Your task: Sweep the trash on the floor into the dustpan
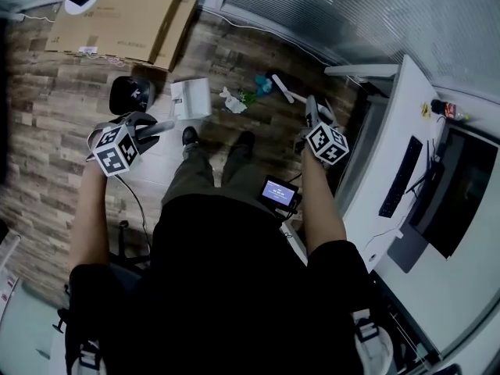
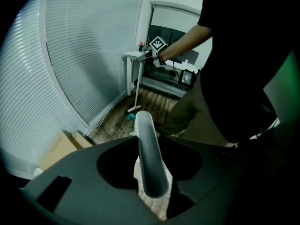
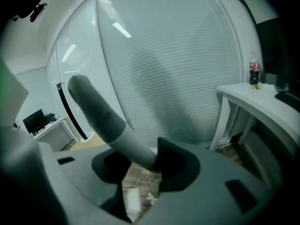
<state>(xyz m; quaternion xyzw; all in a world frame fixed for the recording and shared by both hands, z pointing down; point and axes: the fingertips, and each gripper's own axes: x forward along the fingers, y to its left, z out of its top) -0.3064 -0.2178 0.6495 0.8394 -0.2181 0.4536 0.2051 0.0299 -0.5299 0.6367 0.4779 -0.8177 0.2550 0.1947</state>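
**Trash (image 1: 233, 101) lying between dustpan (image 1: 192, 98) and broom (image 1: 283, 90)**

The left gripper (image 1: 156, 126) is pinching the dustpan handle (image 2: 150, 153). The right gripper (image 1: 311, 114) is holding its jaws spread around the broom handle (image 3: 108, 121). A desk (image 1: 391, 155) is crowding the broom. Only the head view is showing a black round object (image 1: 129, 94) beside the dustpan.

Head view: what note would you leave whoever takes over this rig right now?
Left tool: shut on the dustpan handle; dustpan rests on the floor.
Right tool: broom handle between open jaws, grip looks loose.
Broom head sits beside the white paper and blue-green scraps, which lie between it and the dustpan.
Done: nothing swept yet.
Left: regrip, sweep everything in.
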